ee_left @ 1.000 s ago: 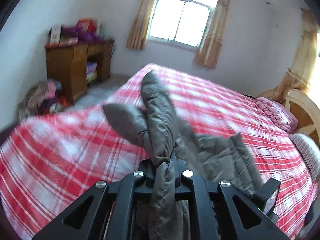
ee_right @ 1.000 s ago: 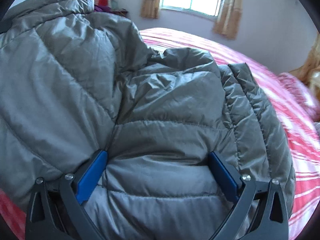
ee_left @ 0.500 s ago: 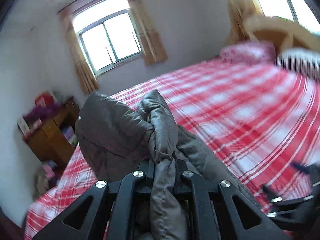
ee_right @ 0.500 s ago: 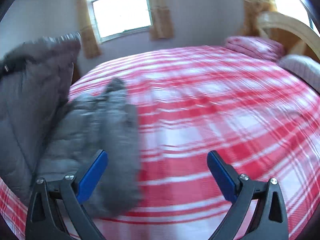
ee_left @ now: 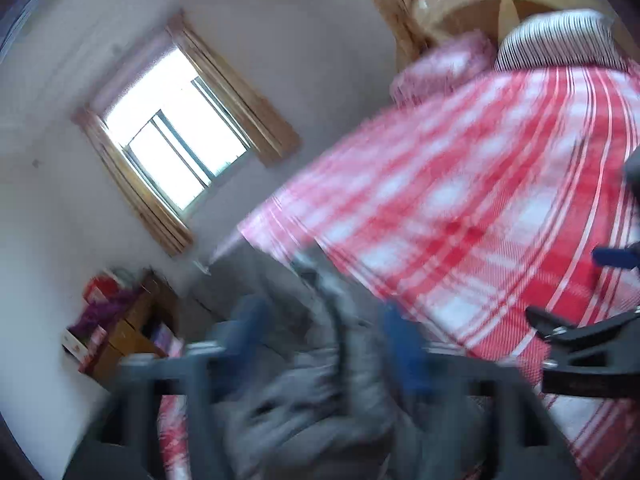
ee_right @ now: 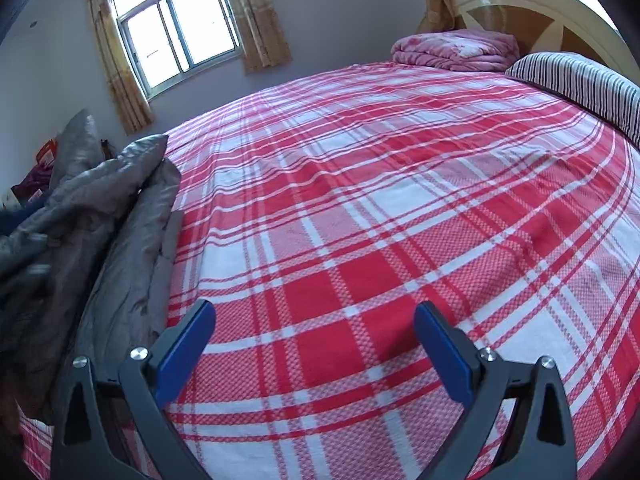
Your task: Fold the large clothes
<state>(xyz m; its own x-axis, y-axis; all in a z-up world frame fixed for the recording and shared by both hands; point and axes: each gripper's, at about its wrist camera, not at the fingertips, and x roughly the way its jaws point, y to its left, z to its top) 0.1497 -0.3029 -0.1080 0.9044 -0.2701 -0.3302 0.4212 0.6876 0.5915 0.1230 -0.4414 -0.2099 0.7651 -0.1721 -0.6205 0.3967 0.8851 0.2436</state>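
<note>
A grey puffer jacket [ee_right: 120, 220] lies bunched on the left edge of the red plaid bed [ee_right: 360, 220]. In the blurred left wrist view a fold of the jacket [ee_left: 332, 364] runs up between the blue pads [ee_left: 248, 328], which stand apart from it. My left gripper [ee_left: 326, 336] is opening its jaws. My right gripper [ee_right: 312, 332] hangs open over bare plaid sheet to the right of the jacket, nothing between its fingers. It also shows at the right edge of the left wrist view as the right gripper [ee_left: 580, 360].
A folded pink blanket [ee_right: 456, 50] and a striped pillow [ee_right: 580, 84] lie by the wooden headboard [ee_right: 540, 12]. A curtained window [ee_right: 176, 32] is in the far wall. A wooden desk [ee_left: 132, 332] with clutter stands by the left wall.
The left jaws, pinched on a jacket fold before, now stand apart. Both views have rolled and swung toward the headboard. The jacket has left the right jaws and lies at the left.
</note>
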